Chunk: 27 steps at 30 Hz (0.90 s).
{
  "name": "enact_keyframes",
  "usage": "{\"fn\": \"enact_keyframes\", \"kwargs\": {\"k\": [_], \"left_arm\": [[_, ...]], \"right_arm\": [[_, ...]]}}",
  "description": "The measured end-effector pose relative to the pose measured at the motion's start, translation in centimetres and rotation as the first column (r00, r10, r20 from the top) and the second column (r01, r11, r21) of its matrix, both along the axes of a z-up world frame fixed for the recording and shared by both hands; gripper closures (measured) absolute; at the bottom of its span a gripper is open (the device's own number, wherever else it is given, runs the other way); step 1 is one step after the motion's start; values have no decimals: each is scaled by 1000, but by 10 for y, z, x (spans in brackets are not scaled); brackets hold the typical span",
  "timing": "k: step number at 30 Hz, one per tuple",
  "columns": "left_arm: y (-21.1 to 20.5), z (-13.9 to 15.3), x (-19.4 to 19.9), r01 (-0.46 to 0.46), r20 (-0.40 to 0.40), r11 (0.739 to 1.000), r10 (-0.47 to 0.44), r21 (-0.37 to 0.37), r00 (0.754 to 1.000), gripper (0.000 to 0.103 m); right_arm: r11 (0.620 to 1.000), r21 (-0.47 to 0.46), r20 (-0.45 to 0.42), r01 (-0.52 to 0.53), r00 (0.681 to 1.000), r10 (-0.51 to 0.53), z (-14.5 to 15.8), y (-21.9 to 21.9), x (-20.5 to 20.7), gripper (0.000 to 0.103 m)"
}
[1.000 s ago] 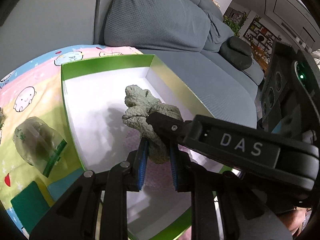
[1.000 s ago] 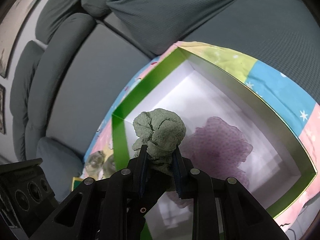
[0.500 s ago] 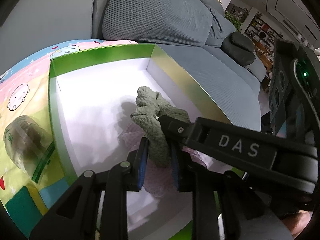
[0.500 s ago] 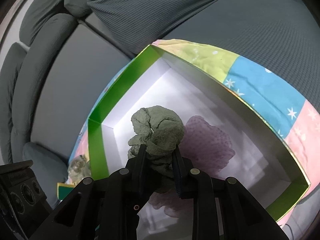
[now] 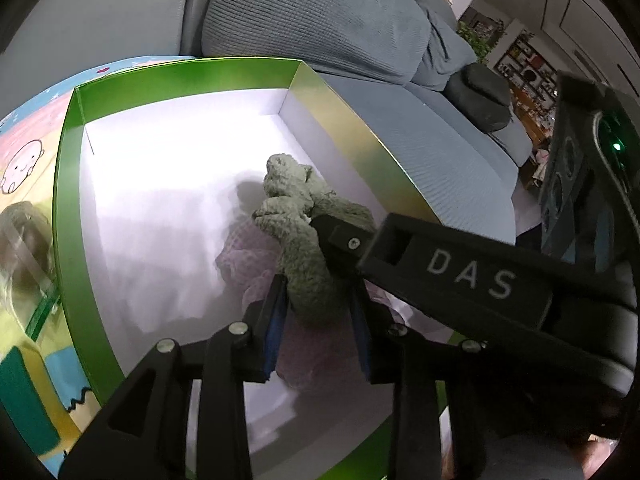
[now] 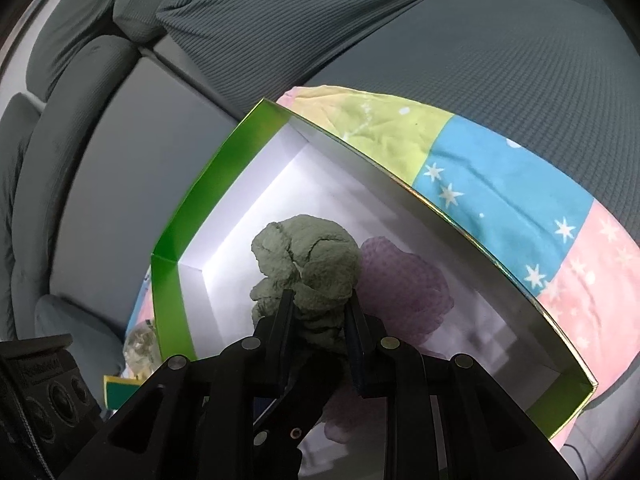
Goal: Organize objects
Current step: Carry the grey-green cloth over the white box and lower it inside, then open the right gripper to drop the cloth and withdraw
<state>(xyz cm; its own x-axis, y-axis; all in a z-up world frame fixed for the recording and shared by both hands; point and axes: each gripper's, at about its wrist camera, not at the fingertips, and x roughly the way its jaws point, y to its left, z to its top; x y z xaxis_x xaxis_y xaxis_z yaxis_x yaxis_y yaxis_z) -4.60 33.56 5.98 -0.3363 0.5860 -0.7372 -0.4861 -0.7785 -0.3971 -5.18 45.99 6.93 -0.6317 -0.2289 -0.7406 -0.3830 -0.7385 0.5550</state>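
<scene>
A crumpled green cloth (image 5: 296,208) (image 6: 308,264) hangs over the open green box (image 5: 68,184) (image 6: 176,280) with its white inside. A purple mesh cloth (image 5: 244,256) (image 6: 404,280) lies on the box floor just beneath it. My left gripper (image 5: 318,308) has the cloth's lower end between its jaws, which are opening; a thin gap shows beside the blue pads. My right gripper (image 6: 319,304) is shut on the cloth's bunched upper part, and its black finger (image 5: 344,240) reaches in from the right in the left wrist view.
The box sits on a pastel patchwork blanket (image 6: 500,200) spread over a grey sofa with big cushions (image 5: 320,20). A clear plastic bag (image 5: 24,248) and a dark green flat item (image 5: 20,392) lie left of the box. A black speaker-like device (image 6: 36,392) stands nearby.
My left jaws have spread apart and let go their squeeze on the green cloth. Both views have drawn nearer to the box. The right gripper still grips the cloth.
</scene>
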Motion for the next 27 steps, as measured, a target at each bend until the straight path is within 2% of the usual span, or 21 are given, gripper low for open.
{"fn": "enact_keyframes", "kwargs": {"k": [7, 10, 15, 20, 23, 25, 26, 27], "left_arm": [[3, -7, 5, -37, 94, 999, 37, -6, 995, 74], [8, -11, 10, -49, 112, 999, 50, -15, 992, 72], [8, -11, 13, -58, 139, 998, 59, -15, 989, 72], [3, -13, 10, -74, 182, 997, 76, -18, 980, 73], [-3, -17, 8, -94, 246, 995, 87, 19, 965, 73], [-12, -27, 5, -119, 354, 985, 67, 127, 933, 74], [-14, -30, 5, -132, 374, 982, 74, 132, 924, 76], [-13, -27, 6, -126, 364, 984, 73, 125, 929, 78]], "right_arm": [[999, 34, 6, 20, 1000, -20, 0, 7, -4, 76], [994, 105, 29, 41, 999, -44, 1, 11, -2, 76], [997, 72, 25, 40, 999, -42, -6, 23, 0, 76], [996, 83, 27, 32, 999, -34, -5, 19, 3, 76], [997, 75, 20, 18, 1000, -19, -5, 21, 4, 76], [998, 60, 12, 5, 1000, -6, -5, 22, 4, 76], [998, 57, 17, 2, 1000, -3, -7, 23, 3, 76], [999, 53, 26, -1, 1000, -1, -8, 23, 3, 76]]}}
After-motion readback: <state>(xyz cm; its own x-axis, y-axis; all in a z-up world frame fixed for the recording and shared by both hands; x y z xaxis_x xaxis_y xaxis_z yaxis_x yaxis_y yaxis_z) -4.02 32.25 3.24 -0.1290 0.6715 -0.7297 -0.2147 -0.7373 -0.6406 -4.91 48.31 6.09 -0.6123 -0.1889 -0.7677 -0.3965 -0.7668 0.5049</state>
